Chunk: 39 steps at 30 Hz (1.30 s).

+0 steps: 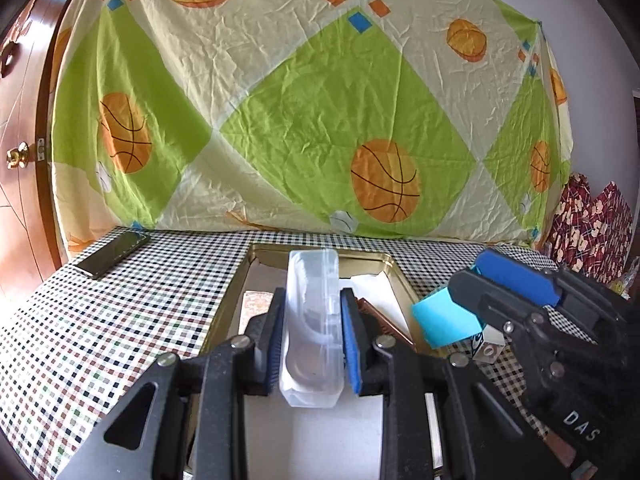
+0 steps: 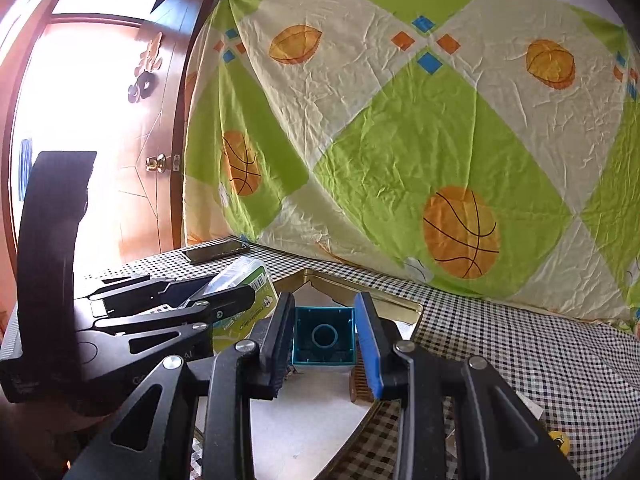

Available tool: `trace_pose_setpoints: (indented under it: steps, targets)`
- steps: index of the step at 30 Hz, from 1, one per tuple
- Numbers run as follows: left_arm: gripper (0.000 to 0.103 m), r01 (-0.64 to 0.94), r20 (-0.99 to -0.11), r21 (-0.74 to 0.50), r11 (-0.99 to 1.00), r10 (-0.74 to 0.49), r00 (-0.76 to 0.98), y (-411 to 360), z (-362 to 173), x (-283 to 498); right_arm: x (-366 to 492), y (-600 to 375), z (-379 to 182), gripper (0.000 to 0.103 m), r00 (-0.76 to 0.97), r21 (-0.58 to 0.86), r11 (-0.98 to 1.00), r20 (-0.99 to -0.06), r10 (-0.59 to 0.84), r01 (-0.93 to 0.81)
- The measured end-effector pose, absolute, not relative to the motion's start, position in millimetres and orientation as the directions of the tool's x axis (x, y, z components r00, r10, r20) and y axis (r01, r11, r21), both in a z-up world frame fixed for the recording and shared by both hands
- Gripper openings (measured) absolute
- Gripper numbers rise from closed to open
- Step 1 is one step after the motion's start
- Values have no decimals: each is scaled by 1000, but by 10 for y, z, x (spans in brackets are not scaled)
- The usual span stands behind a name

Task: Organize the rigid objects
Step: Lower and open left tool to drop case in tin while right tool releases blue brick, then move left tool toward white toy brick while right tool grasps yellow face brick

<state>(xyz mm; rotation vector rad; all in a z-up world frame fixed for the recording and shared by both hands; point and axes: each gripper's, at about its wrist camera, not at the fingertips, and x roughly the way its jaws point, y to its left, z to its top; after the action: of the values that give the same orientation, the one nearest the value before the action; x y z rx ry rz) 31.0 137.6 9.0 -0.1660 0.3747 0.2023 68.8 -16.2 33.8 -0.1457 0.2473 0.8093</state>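
Observation:
My left gripper (image 1: 313, 312) is shut on a clear plastic case (image 1: 312, 320) and holds it over the gold metal tray (image 1: 394, 270). My right gripper (image 2: 325, 330) is shut on a hollow teal block (image 2: 324, 336), open side facing the camera, above the tray's corner (image 2: 416, 307). In the left wrist view the right gripper (image 1: 472, 294) holds the teal block (image 1: 444, 320) at the tray's right edge. In the right wrist view the left gripper (image 2: 224, 294) holds the case (image 2: 244, 280), which shows a green label. A brown comb (image 1: 384, 320) lies in the tray.
A black phone (image 1: 114, 254) lies on the checked tablecloth (image 1: 120, 320) at the far left. A basketball-print sheet (image 1: 320, 100) hangs behind the table. A wooden door (image 2: 132, 160) stands at left. A small clear item (image 1: 486, 350) lies right of the tray.

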Motion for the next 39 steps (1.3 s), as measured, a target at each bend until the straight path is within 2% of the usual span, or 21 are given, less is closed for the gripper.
trace_pose_setpoints:
  steps: [6,10,17,19,20,21,22,24,26,27,28,29,34,39]
  targets:
    - [24,-198,-469,-128,972,117,876,1413,9,515,1078,-119,258,34,598,88,667,-367,712,-740]
    - [24,-218,-503,-111,970,135,853,1452,-54,585,1257,-27,197,34,558,139,658,-418,716,-740]
    - [25,-251,-550,-34,967,192,812,1496,-122,789,1415,271,48,34,536,101,665,-509,674,-740]
    - [25,-261,-565,-24,965,202,800,1510,-109,841,1427,312,34,34,536,91,663,-511,672,-743]
    - [26,-260,-568,-17,965,205,797,1504,-97,859,1421,313,40,35,550,77,669,-505,665,-739]
    - [27,-263,-575,12,965,222,788,1480,-94,885,1421,304,48,42,556,72,672,-501,663,-737]
    - [30,-269,-582,30,963,236,778,1475,-94,905,1414,277,59,48,566,66,679,-495,659,-731]
    - [47,-286,-580,21,958,245,777,1489,-87,884,1410,178,83,56,589,64,694,-477,652,-717]
    - [78,-309,-561,5,951,258,786,1508,-55,828,1402,34,115,67,607,78,706,-451,655,-704]
    - [84,-320,-544,-6,947,266,796,1510,-34,791,1396,-49,131,72,615,84,712,-440,654,-697]
    - [96,-329,-531,-11,944,273,802,1505,-18,762,1383,-137,145,72,623,85,717,-431,653,-692]
    - [102,-339,-520,-9,941,285,805,1489,-5,734,1373,-213,156,72,630,81,720,-425,650,-689]
    - [102,-311,-483,-55,949,247,840,1305,58,619,1326,-793,130,73,707,17,778,-405,579,-628]
    - [102,-228,-434,-38,973,189,881,831,122,615,1413,-1389,-9,75,771,-31,848,-433,466,-530]
